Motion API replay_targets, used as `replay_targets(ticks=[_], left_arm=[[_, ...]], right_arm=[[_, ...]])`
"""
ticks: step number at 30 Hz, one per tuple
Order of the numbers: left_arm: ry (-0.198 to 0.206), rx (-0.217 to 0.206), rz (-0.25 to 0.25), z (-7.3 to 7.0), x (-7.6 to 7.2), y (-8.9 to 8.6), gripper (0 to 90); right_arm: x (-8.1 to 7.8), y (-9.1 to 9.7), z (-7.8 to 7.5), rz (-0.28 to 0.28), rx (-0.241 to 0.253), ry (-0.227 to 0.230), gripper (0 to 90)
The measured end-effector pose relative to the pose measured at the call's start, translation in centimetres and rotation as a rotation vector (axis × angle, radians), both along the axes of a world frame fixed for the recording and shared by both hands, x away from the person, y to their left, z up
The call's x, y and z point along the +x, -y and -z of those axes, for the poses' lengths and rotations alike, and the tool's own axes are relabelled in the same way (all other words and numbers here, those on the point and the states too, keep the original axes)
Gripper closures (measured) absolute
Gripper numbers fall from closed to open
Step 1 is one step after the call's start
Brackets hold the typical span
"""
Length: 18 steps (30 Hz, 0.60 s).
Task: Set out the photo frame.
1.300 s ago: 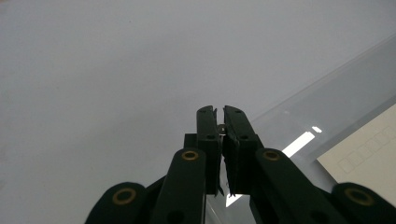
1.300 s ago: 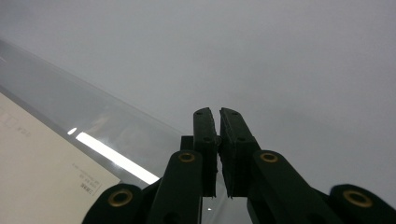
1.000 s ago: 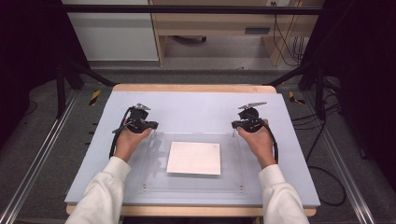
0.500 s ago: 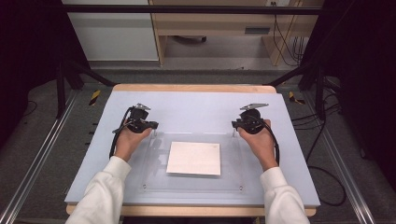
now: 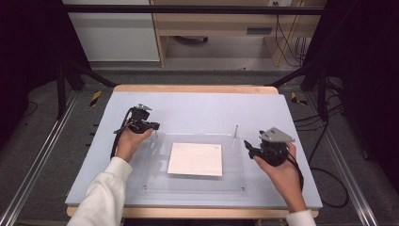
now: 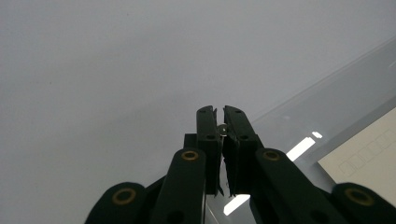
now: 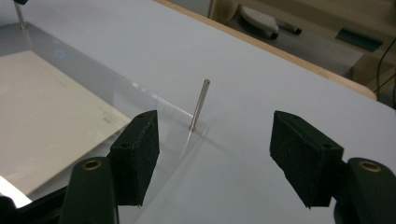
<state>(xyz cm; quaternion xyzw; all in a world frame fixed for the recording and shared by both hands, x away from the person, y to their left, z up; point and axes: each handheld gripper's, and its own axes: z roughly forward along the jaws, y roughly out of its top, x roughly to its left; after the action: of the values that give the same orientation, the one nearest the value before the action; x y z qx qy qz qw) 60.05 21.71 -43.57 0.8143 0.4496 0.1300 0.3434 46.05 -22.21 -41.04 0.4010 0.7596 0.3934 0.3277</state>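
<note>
Two thin metal pins stand upright at the far corners of a clear plastic sheet (image 5: 197, 181) that lies flat on the grey worktop (image 5: 202, 110), with a white paper (image 5: 195, 159) under or on it near the middle. Left tongs (image 5: 151, 126) sit at the far left corner; in the left gripper view the left tongs (image 6: 220, 122) are pinched nearly together on the left pin (image 6: 222, 128), whose tip glints between the pads. Right tongs (image 5: 248, 147) hover near the sheet's right edge, a little nearer the person than the right pin (image 5: 235, 132). In the right gripper view the right tongs (image 7: 212, 144) are spread wide, holding nothing, and the right pin (image 7: 199, 105) stands free just beyond the gap, at the sheet's corner. Judgement: step in hand is securing both pins, left one taken, right one pending. Next move likely calls for the right tongs to travel forward until the pin sits between the pads, then close squarely on its shaft; approach should stay level so a pad does not knock the pin sideways. Whether the pins are pressed into the sheet or just resting there cannot be told.
</note>
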Motion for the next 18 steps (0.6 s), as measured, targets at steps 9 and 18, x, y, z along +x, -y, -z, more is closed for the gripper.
replay_targets(ticks=[9, 18], left_arm=[[0.001, 0.002, 0.001, 0.0, 0.0, 0.0, 85.0], [-0.003, 0.002, -0.002, 0.1, 0.0, 0.1, 84.9]], right_arm=[[-7.3, 2.2, 2.9, -0.056, -0.033, 0.012, 13.4], [-11.7, 2.1, 4.2, -0.108, -0.119, 0.038, 17.7]])
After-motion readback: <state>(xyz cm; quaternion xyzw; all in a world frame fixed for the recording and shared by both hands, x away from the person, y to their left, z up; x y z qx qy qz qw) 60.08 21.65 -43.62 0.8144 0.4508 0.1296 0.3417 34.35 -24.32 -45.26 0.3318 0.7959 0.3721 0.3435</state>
